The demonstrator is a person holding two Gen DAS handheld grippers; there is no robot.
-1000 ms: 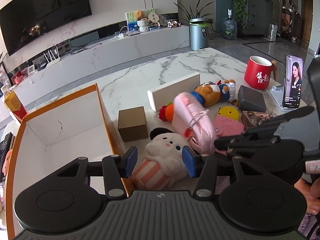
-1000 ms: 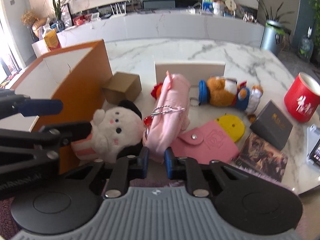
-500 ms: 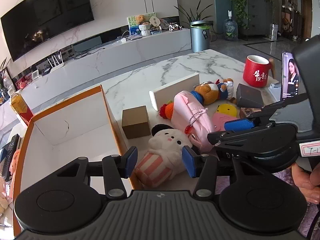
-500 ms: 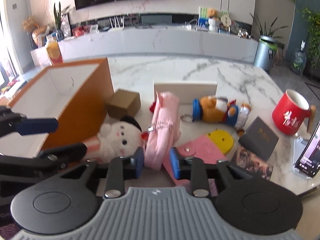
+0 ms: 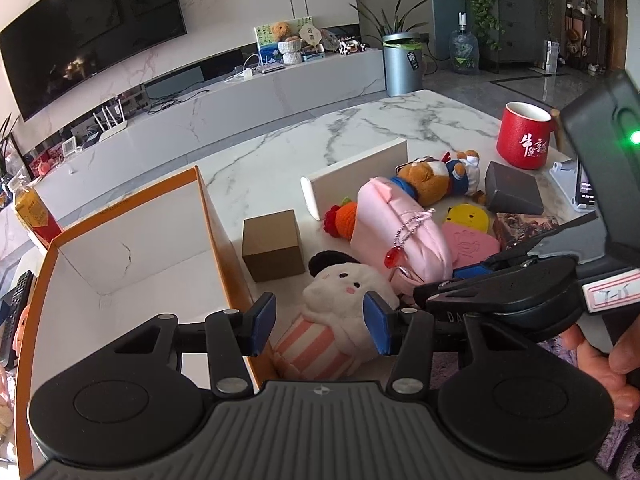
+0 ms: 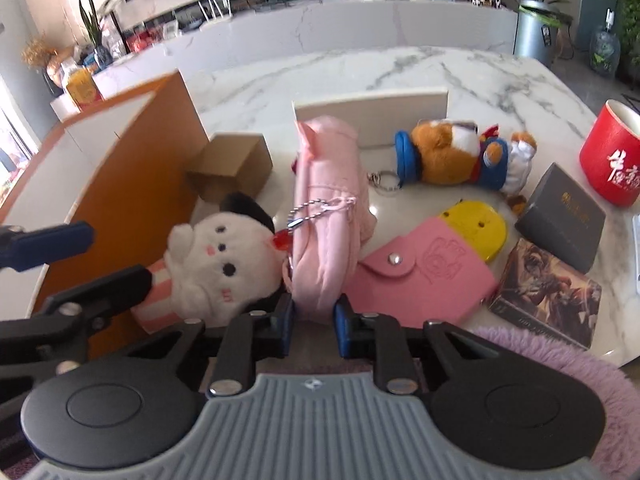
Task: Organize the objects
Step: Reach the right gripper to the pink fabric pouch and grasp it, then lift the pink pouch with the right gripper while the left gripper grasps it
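A pink fabric pouch (image 6: 326, 216) with a bead chain and red charm lies on the marble table; it also shows in the left wrist view (image 5: 396, 228). My right gripper (image 6: 314, 326) is shut on the pouch's near end. My left gripper (image 5: 318, 326) is open, its fingers on either side of a white plush doll (image 5: 340, 312) in a pink striped dress, which lies against the orange box (image 5: 218, 240). The doll also shows in the right wrist view (image 6: 222, 264). The orange box's white inside shows nothing in it.
On the table lie a brown carton (image 5: 272, 246), a white box (image 5: 356, 176), an orange bear plush (image 6: 460, 156), a pink snap wallet (image 6: 420, 276), a yellow disc (image 6: 476, 228), a dark box (image 6: 560, 216), a picture box (image 6: 548, 292), a red mug (image 6: 612, 160).
My right gripper lifted the pouch's near end and then came back down and closer to the table. My left gripper stayed open over the plush doll, shifting slightly.
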